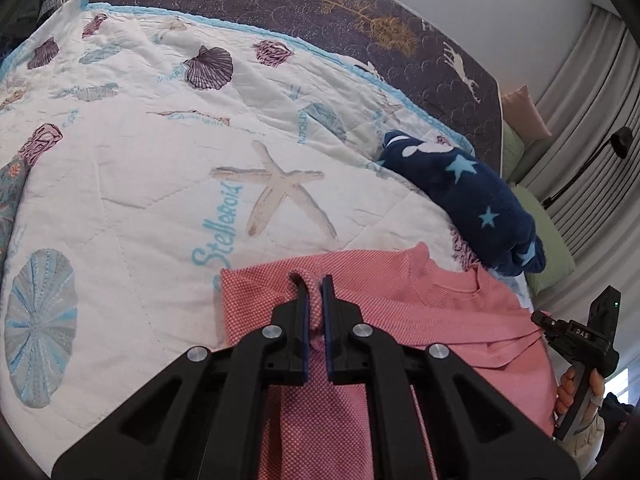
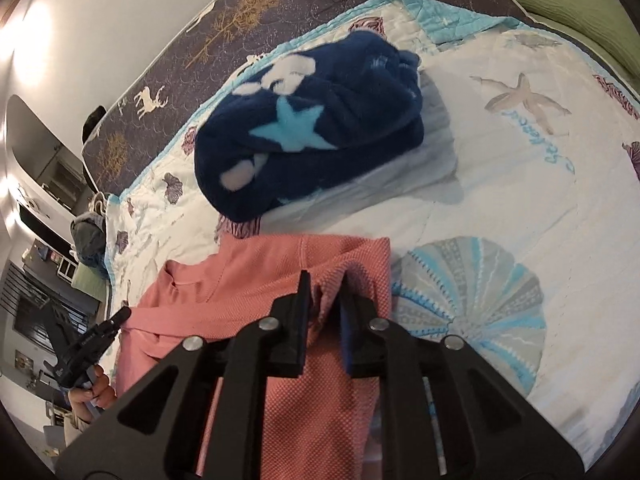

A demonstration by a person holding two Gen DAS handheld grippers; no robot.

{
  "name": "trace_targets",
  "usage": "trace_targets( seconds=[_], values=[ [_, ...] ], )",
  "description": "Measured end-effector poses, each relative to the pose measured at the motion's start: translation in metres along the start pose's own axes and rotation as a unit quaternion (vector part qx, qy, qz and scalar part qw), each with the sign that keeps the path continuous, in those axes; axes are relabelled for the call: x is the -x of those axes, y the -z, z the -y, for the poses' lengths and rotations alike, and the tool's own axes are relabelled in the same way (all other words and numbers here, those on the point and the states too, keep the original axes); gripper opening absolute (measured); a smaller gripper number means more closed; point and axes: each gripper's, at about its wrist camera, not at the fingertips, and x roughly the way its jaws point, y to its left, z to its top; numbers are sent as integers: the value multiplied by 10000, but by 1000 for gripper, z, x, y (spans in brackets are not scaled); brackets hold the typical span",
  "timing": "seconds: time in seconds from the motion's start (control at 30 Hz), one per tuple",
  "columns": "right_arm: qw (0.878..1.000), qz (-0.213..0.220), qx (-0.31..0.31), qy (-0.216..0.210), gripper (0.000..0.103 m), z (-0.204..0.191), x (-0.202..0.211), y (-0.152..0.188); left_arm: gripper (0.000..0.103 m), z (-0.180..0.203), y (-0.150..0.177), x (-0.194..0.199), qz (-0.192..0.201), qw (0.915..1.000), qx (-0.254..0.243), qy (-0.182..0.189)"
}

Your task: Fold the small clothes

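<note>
A white quilt (image 1: 152, 184) printed with shells and starfish covers the bed. Beyond it lies a dark mattress (image 1: 320, 4) with deer motifs; green pillows (image 2: 576, 4) sit nearby.

My left gripper (image 1: 315, 280) is matt black plastic with shiny round metal pins, and blue pads line the fingers (image 1: 327, 300). Same build on my right gripper (image 2: 325, 280). Between both sits the pink shirt (image 1: 400, 304), a knit cloth with a fine pebbly weave. The quilt (image 1: 152, 184) under it looks soft, stitched cotton, slightly wrinkled. The navy blanket (image 2: 312, 120) is fuzzy fleece.
</note>
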Motion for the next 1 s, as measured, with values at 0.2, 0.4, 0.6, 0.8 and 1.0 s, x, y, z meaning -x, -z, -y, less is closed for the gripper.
trace_targets(
  seconds=[0.2, 0.4, 0.6, 0.8, 1.0],
  values=[
    [9984, 350, -430, -68, 51, 3, 3, -21, 37, 2, -20, 3, 136, 9995, 230, -146],
    [9974, 366, -619, -34, 57, 19, 6, -24, 49, -34, -36, 17, 425, 9929, 1015, -446],
    [9994, 333, 75, 113, 57, 9, 17, -17, 49, -23, -28, 24, 100, 9998, 121, -110],
    [9996, 188, 206, 49, 57, 8, 4, -12, 49, 7, -15, -7, -424, 9958, -788, -189],
    [9994, 1, 348, 7, 58, 3, -15, -17, 2, 21, -23, -39, -542, 9935, -963, -271]
  ],
)
